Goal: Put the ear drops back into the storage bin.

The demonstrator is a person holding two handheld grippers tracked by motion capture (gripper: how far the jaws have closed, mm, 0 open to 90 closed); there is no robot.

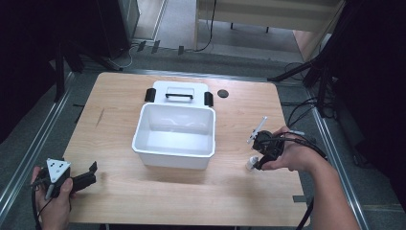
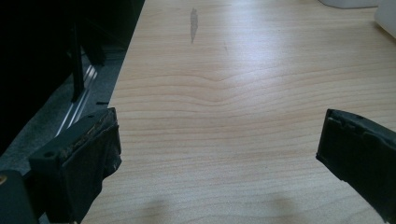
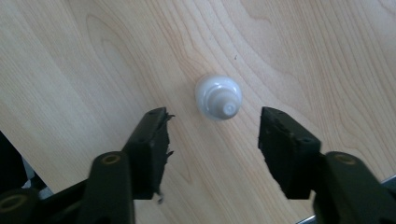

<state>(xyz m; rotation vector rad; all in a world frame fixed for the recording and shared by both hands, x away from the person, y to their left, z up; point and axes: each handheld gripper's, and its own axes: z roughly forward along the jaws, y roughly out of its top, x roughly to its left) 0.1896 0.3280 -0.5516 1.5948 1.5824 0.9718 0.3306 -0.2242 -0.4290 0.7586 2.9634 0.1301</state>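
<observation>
Hands at a wooden table (image 1: 119,201) work two grippers beside an open white bin (image 1: 174,136), its lid (image 1: 179,93) lying just behind it. The right gripper (image 3: 214,133) points down over a small white bottle (image 3: 218,97) standing on the wood to the right of the bin (seen cap-on from above), jaws partly open, one on each side of it, pads apparently clear of it; that straddle reads as lining up a pick. The left gripper (image 2: 217,149) rests low near the table's front left corner, jaws wide, gripping nothing, seemingly parked. The bottle's body is foreshortened, and in the high view the hand covers most of it. A small dark disc (image 1: 222,93) behind the bin is too small to identify.
</observation>
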